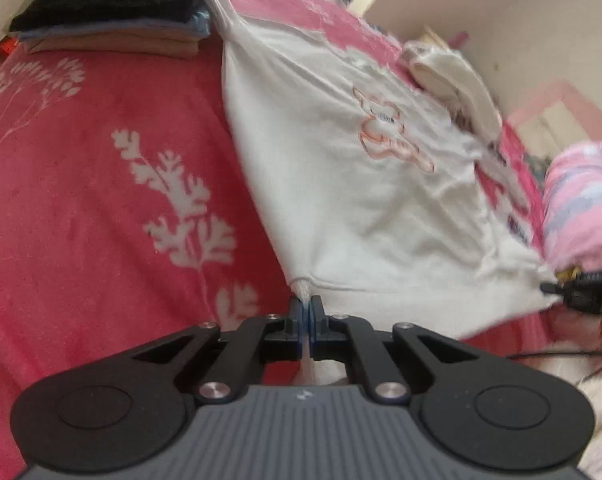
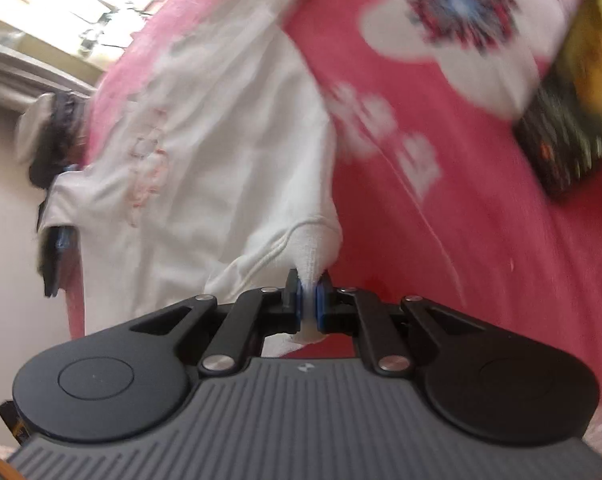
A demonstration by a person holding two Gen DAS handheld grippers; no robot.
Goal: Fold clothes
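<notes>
A red bed cover printed with white leaf and flower shapes (image 1: 101,208) fills most of both views, spread over the bed. On it lies a white cotton T-shirt with a faint orange outline drawing on its chest (image 1: 341,184); in the left wrist view it runs from the upper middle of the frame down to the lower centre and out to the right edge, stretched taut along its lower hem. In the right wrist view the same shirt occupies the left and centre, drawn down to a bunched corner at the lower middle.

At the upper left of the left wrist view sits a stack of folded clothes, black on top, then blue and tan (image 1: 109,20), with a cream piece laid over it. A pink and grey striped bundle of fabric (image 1: 581,204) shows at the right edge, and a crumpled cream cloth (image 1: 453,76) lies beyond the shirt at the upper right.

A dark, blurred patterned object (image 2: 573,120) sits at the upper right of the right wrist view.

The left tool (image 1: 305,304) is pinched tight on one hem corner of the shirt, at lower centre. The right tool (image 2: 308,284) is likewise clamped on the other bunched corner, white fabric squeezed between its blue pads (image 2: 321,300)
</notes>
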